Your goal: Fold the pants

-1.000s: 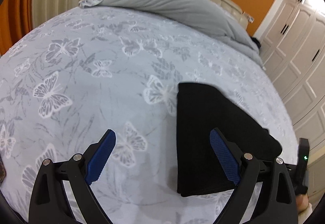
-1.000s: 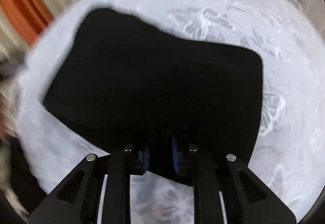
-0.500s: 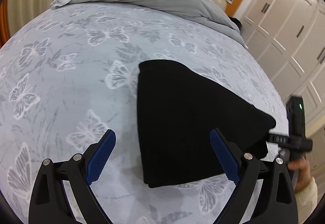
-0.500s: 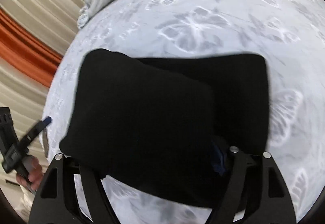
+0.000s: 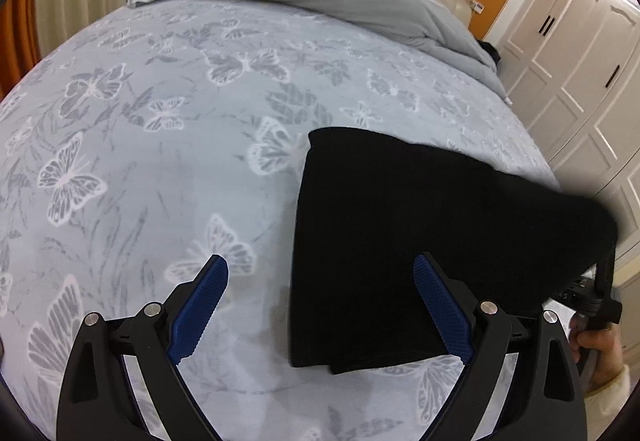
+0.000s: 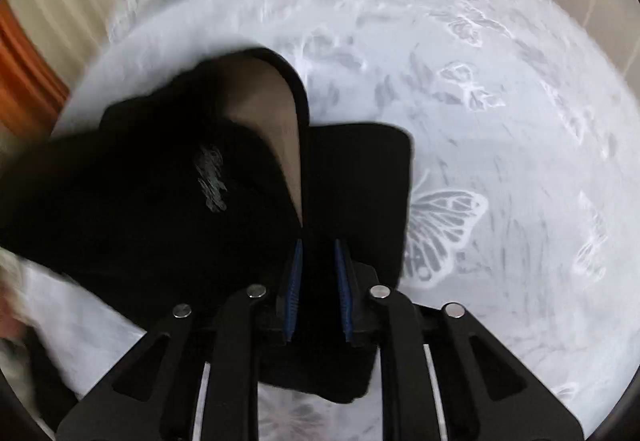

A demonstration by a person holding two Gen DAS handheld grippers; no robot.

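One black pants layer, now lifted off the bed, is clenched ahead of the right hand-held gripper, while the left hand-held gripper hovers released, so another fold is likely underway.

We saw matt black cloth pants on a soft printed bedsheet; the left gripper was matt black plastic with ridged blue pads.
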